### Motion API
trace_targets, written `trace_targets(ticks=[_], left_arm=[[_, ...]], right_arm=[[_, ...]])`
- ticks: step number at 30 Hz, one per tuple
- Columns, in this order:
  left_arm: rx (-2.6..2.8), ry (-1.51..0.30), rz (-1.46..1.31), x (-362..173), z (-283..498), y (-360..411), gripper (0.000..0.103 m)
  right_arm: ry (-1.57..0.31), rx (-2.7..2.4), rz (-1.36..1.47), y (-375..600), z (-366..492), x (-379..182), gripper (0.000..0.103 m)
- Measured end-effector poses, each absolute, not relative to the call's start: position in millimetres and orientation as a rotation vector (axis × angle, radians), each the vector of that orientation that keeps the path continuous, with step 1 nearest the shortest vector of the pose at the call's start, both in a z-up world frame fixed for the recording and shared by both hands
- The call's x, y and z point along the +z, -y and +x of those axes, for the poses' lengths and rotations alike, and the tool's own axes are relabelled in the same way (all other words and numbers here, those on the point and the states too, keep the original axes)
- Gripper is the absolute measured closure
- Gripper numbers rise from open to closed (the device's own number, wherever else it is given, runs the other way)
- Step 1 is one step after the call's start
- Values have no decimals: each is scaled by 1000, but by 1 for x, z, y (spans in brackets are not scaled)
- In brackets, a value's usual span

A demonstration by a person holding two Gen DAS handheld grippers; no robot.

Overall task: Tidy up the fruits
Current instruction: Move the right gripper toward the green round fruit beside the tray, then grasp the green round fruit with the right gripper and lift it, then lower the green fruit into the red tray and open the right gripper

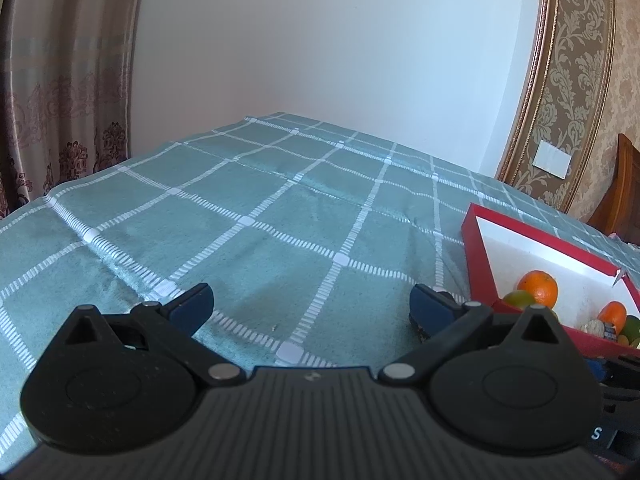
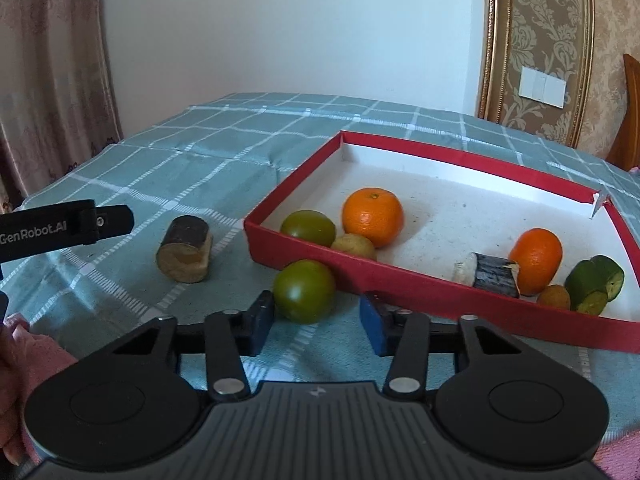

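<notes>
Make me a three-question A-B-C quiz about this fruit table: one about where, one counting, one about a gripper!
1. Where is the green fruit in front of the right gripper?
A) on the tablecloth beside the red box
B) inside the box
C) on a chair

2. How many oranges are in the box?
A) one
B) two
C) four

3. How is the left gripper?
A) shut on an orange
B) holding the box
C) open, empty

Answers: 1 A, it lies on cloth outside the box's wall; 2 B, two lie inside; 3 C, only cloth shows between its fingers.
</notes>
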State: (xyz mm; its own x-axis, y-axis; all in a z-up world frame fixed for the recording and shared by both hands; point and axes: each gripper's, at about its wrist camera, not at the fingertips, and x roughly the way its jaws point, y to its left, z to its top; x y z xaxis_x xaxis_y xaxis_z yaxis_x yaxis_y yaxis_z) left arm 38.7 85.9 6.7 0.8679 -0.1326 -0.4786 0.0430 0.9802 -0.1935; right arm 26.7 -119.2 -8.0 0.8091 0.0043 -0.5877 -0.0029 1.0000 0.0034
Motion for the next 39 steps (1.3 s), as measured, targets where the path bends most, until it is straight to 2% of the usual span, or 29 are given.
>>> trace_targets(ticks=[6, 16, 24, 39], left_arm=[[-87, -517, -181, 7, 40, -86, 0], [-82, -531, -188, 6, 42, -88, 0], [-81, -544, -191, 5, 44, -88, 0], [-56, -550, -181, 4, 45, -86, 0]], right_arm=[[-618, 38, 19, 121, 24, -8, 70], [-604, 58, 56, 128, 20, -6, 71], [-523, 51, 92, 144, -10, 10, 71], [-405, -208, 144, 250, -81, 24, 71]])
